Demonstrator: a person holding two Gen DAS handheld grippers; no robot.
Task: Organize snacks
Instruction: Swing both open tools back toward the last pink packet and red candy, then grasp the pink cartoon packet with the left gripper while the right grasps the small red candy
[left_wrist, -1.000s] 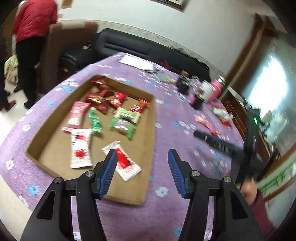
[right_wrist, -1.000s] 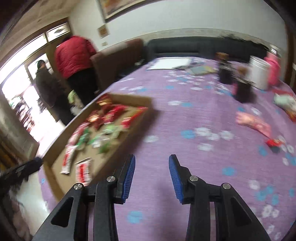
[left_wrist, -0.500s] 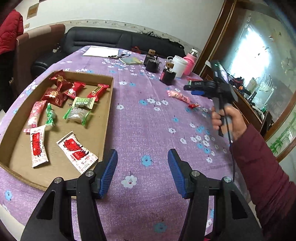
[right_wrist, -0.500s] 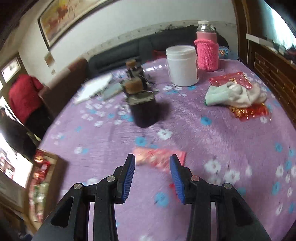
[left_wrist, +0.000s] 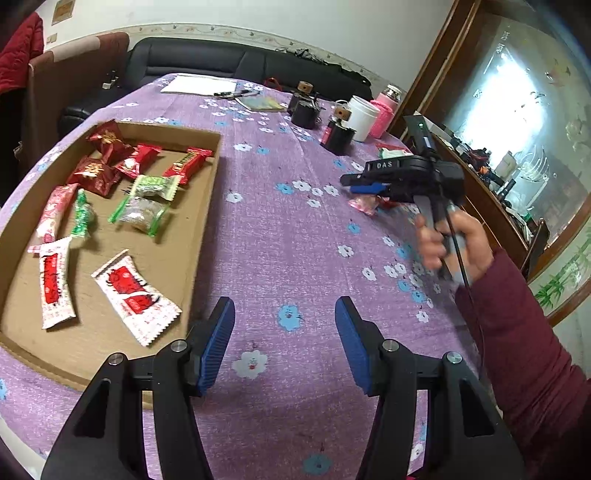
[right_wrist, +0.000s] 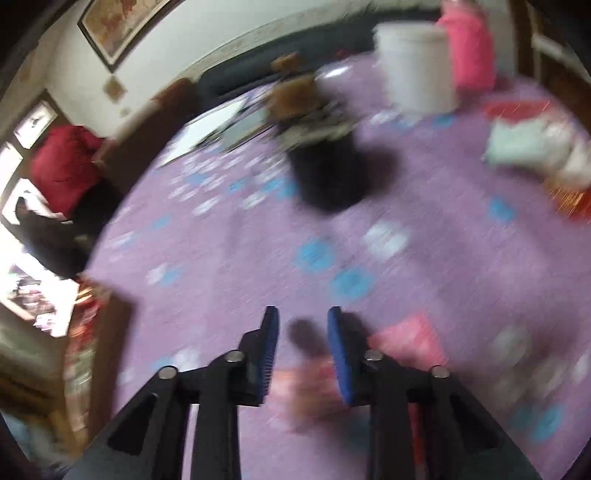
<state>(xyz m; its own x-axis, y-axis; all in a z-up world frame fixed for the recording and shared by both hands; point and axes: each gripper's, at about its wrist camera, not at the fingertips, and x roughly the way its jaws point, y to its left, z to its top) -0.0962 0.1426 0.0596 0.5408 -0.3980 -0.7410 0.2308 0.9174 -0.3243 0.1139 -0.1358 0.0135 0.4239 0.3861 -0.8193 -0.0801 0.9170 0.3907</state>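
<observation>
Over the purple tablecloth (left_wrist: 280, 236) I judge my right gripper (right_wrist: 303, 347), jaws narrowed but empty, is reaching for the pink snack (left_wrist: 364, 205) beneath its tips, next closing on it, while my left gripper (left_wrist: 284, 343) waits wide beside the cardboard tray (left_wrist: 207, 206).

White walls (left_wrist: 258, 14) with patterned border. Black sofa (left_wrist: 229, 61) behind the bench (left_wrist: 280, 229), purple floral cloth. Brown armchair (left_wrist: 74, 62) at left. Wood-framed glass (left_wrist: 517, 110) at right, bright daylight. Framed painting (right_wrist: 122, 26) on wall.
</observation>
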